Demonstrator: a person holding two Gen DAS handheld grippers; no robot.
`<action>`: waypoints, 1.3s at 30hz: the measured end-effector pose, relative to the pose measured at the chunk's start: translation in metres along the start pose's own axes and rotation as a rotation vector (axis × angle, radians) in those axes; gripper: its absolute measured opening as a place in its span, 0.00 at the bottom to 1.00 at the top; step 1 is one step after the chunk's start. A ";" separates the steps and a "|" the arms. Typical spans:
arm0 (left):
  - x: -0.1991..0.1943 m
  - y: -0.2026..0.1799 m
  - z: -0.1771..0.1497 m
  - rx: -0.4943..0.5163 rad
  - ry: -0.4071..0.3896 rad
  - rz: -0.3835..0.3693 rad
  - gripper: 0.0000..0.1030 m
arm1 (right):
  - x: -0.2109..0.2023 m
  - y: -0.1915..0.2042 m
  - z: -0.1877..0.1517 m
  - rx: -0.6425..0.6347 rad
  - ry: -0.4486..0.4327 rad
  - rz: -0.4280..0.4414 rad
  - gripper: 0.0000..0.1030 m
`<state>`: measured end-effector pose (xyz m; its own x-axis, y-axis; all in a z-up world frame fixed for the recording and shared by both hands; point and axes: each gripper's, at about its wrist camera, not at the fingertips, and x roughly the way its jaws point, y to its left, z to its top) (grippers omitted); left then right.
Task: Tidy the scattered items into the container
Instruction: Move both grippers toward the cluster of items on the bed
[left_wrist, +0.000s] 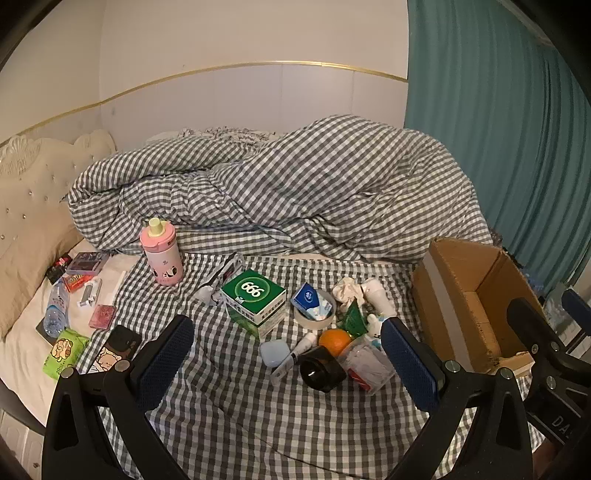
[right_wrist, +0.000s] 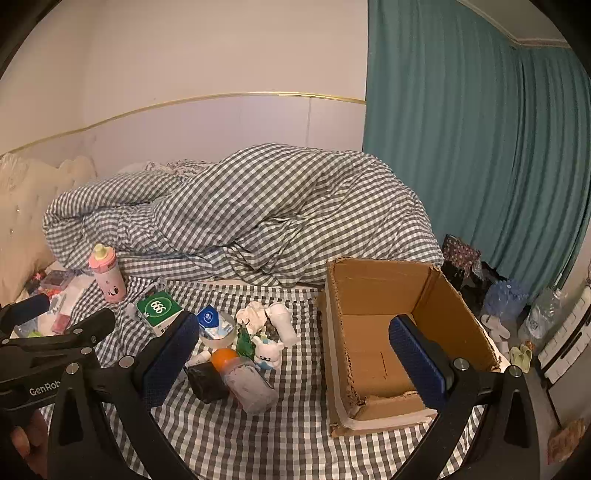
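Start of tidying: both tools wide, nothing held.
Left tool (left_wrist: 288, 354) and right tool (right_wrist: 295, 350) face clutter mid-bed; the next move would need one item gripped for the open brown cardboard box (right_wrist: 373, 291).

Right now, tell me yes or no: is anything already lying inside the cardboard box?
No; the right wrist view shows the cardboard box open on top with only its bare brown floor and walls showing.

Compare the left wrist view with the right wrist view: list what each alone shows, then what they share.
Left wrist only: the green snack packet and pale blue square case. Right wrist only: the bare floor of the brown cardboard box and white slippers beside the bed. Both: pink bottle, green medicine carton, orange fruit, both grippers open.
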<state>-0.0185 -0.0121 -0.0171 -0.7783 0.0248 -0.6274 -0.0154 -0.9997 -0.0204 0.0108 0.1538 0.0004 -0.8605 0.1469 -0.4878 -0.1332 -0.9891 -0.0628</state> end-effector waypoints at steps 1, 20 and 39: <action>0.002 0.001 -0.001 0.000 0.002 0.002 1.00 | 0.002 0.000 0.000 0.000 -0.004 0.003 1.00; 0.068 0.052 -0.012 -0.020 0.106 0.093 1.00 | 0.052 0.034 -0.015 -0.071 0.019 0.099 1.00; 0.145 0.081 -0.056 0.047 0.266 0.075 1.00 | 0.128 0.078 -0.072 -0.171 0.252 0.212 0.75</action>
<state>-0.0976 -0.0887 -0.1535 -0.5863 -0.0552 -0.8082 0.0024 -0.9978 0.0664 -0.0745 0.0944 -0.1296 -0.7094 -0.0476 -0.7032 0.1372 -0.9880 -0.0715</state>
